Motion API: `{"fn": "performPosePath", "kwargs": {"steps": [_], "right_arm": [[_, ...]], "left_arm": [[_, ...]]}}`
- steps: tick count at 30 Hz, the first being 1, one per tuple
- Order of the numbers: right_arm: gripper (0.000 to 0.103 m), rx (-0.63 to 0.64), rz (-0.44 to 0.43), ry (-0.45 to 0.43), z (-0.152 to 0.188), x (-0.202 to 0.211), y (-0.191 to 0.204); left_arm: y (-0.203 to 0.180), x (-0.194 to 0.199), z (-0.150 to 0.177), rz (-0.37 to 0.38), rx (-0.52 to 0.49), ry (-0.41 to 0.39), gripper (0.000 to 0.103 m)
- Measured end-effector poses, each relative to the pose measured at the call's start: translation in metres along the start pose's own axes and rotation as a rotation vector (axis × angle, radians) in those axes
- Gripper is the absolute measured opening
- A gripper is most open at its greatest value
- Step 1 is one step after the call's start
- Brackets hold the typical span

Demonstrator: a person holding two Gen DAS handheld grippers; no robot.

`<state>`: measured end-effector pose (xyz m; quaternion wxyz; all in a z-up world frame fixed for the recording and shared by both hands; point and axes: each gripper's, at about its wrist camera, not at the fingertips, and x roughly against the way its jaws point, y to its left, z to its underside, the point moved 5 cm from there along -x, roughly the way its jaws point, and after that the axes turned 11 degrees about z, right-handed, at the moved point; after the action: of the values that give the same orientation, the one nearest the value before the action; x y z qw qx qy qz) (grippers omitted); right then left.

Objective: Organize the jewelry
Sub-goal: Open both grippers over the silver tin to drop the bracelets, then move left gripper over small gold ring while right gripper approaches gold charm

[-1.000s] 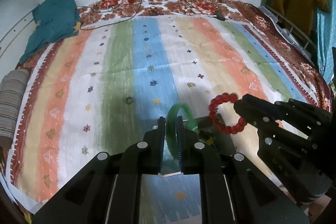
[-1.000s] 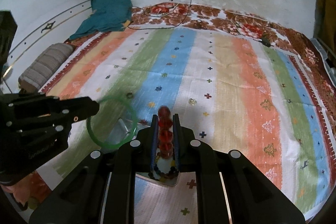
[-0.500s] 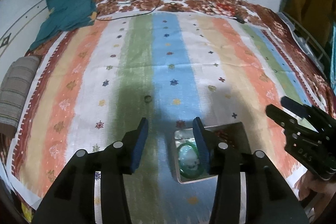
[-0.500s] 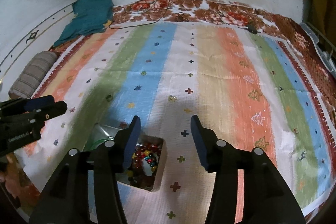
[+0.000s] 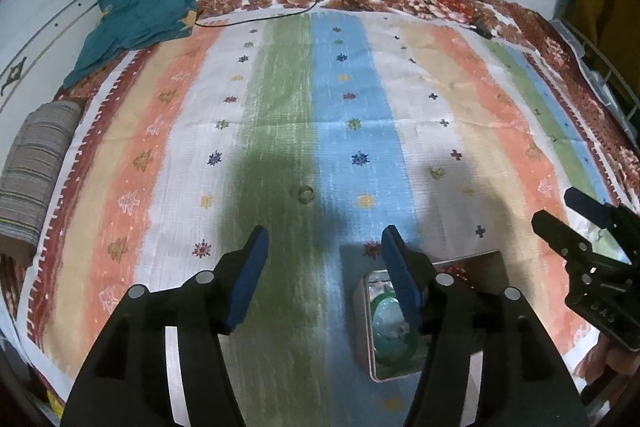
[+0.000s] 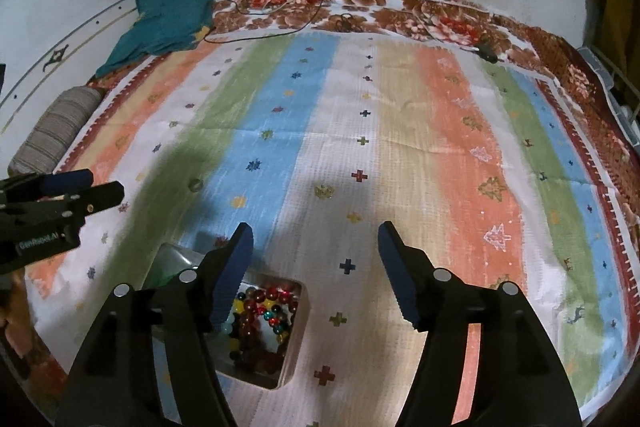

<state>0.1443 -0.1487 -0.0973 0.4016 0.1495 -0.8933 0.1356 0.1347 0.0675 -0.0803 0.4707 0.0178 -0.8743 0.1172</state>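
Both grippers, left gripper (image 5: 324, 239) and right gripper (image 6: 316, 235), are opening empty above the tray (image 6: 298, 339).

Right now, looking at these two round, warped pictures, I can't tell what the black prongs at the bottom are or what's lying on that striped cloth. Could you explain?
There is no robot here: a person carries a two-fingered tool in each hand, and a wide-angle camera on each looks out along its fingers. One picture comes from the left hand-held gripper, the other from the right hand-held gripper; each also shows the other tool at its edge. Both are opening, with nothing between the fingers. Below them, on the striped bedcover, sits a small tray: one compartment holds beaded bracelets, the one beside it a green bangle. A small ring lies loose on the cover. A teal cloth lies at the far corner.
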Motion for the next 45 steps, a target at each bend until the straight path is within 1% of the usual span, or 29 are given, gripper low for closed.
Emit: {"fn": "performPosePath", "kwargs": {"steps": [2, 4, 7, 12, 16, 21, 29, 38, 45], "right_arm": [[0.07, -0.006, -0.011, 0.011, -0.002, -0.005, -0.001], [0.071, -0.01, -0.009, 0.017, -0.004, -0.009, -0.002], [0.073, -0.01, -0.002, 0.028, -0.007, -0.018, -0.002], [0.073, -0.005, -0.004, 0.061, -0.008, -0.038, 0.002], [0.073, -0.004, -0.009, 0.096, -0.006, -0.052, 0.004], [0.073, -0.009, -0.018, 0.101, -0.015, -0.061, 0.006], [0.073, -0.005, -0.023, 0.122, -0.023, -0.078, 0.009], [0.073, -0.01, -0.026, 0.162, -0.024, -0.099, 0.012], [0.073, -0.003, -0.03, 0.17, -0.029, -0.109, 0.015]], "left_arm": [[0.001, -0.006, -0.001, -0.008, -0.012, 0.011, 0.061], [0.004, -0.011, -0.003, -0.016, -0.017, 0.018, 0.062], [0.011, -0.016, -0.006, -0.006, 0.01, 0.026, 0.065], [0.023, -0.028, -0.012, -0.007, 0.049, 0.039, 0.065], [0.026, -0.038, -0.016, -0.009, 0.045, 0.054, 0.065], [0.029, -0.05, -0.02, -0.002, 0.053, 0.068, 0.065], [0.028, -0.068, -0.027, -0.013, 0.032, 0.089, 0.065], [0.03, -0.088, -0.032, -0.033, 0.01, 0.121, 0.065], [0.033, -0.1, -0.035, -0.038, 0.008, 0.141, 0.065]]}}
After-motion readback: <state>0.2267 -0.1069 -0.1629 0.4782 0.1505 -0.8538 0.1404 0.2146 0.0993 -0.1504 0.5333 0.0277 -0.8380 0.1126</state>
